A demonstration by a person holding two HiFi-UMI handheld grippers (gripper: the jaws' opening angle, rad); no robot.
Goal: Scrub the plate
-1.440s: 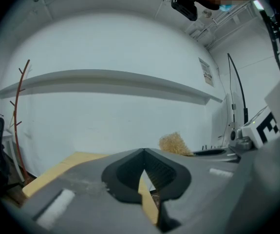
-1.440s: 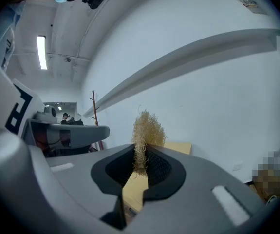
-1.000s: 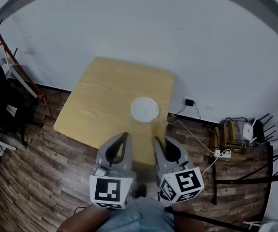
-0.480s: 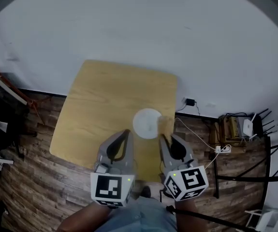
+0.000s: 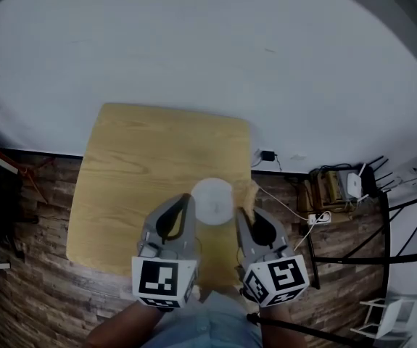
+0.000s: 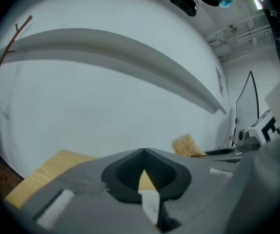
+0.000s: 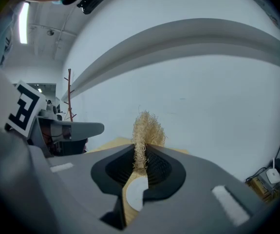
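A round white plate (image 5: 212, 193) lies on the pale wooden table (image 5: 143, 172), near its front right corner. My left gripper (image 5: 187, 199) hangs just left of the plate, shut with nothing between its jaws (image 6: 143, 151). My right gripper (image 5: 242, 210) is shut on a straw-coloured fibre scrubber (image 5: 251, 191) at the plate's right edge. In the right gripper view the scrubber (image 7: 147, 126) sticks up above the gripper (image 7: 140, 149), and the plate (image 7: 135, 194) shows below through the gap. The left gripper view shows the scrubber (image 6: 186, 144) off to the right.
A white wall runs behind the table. On the dark plank floor to the right lie a power strip with cables (image 5: 317, 217) and a box with a small white device (image 5: 353, 185). A black metal frame (image 5: 382, 259) stands at far right.
Both grippers have come forward over the table's front edge, so the plate now sits between their tips. The right gripper keeps hold of the scrubber.
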